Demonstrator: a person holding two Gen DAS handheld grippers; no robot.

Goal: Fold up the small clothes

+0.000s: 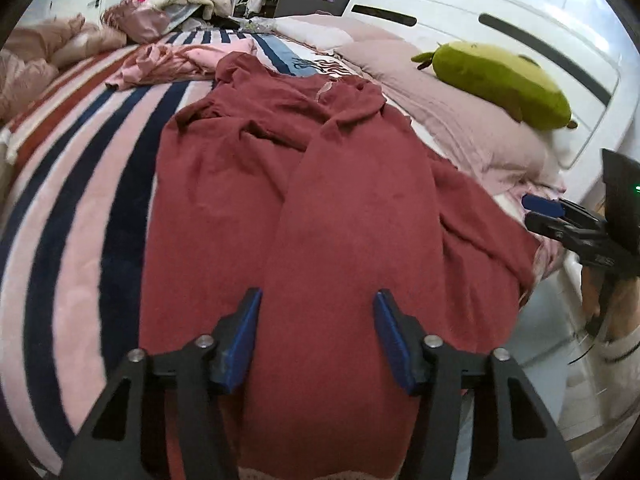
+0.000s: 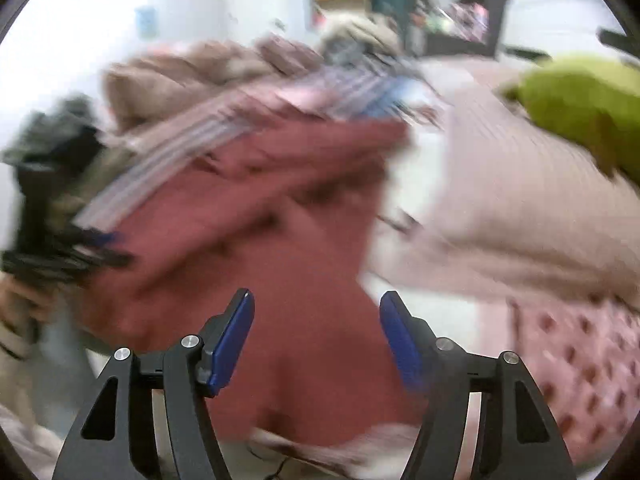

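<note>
A dark red garment [image 1: 304,184] lies spread on the striped bed cover [image 1: 80,184], with one side folded over along its length and creases near the top. My left gripper [image 1: 316,300] is open and empty just above its near end. My right gripper [image 2: 316,304] is open and empty over the garment's right side [image 2: 280,240]; its view is motion-blurred. The right gripper also shows at the right edge of the left wrist view [image 1: 540,210], beside the garment's edge. The left gripper shows blurred at the left of the right wrist view [image 2: 92,248].
A green plush toy [image 1: 500,80] lies on pink pillows [image 1: 460,128] at the right by the white headboard [image 1: 500,12]. A pale pink garment [image 1: 168,64] lies beyond the red one. Crumpled bedding [image 1: 48,52] and piled clothes fill the far left.
</note>
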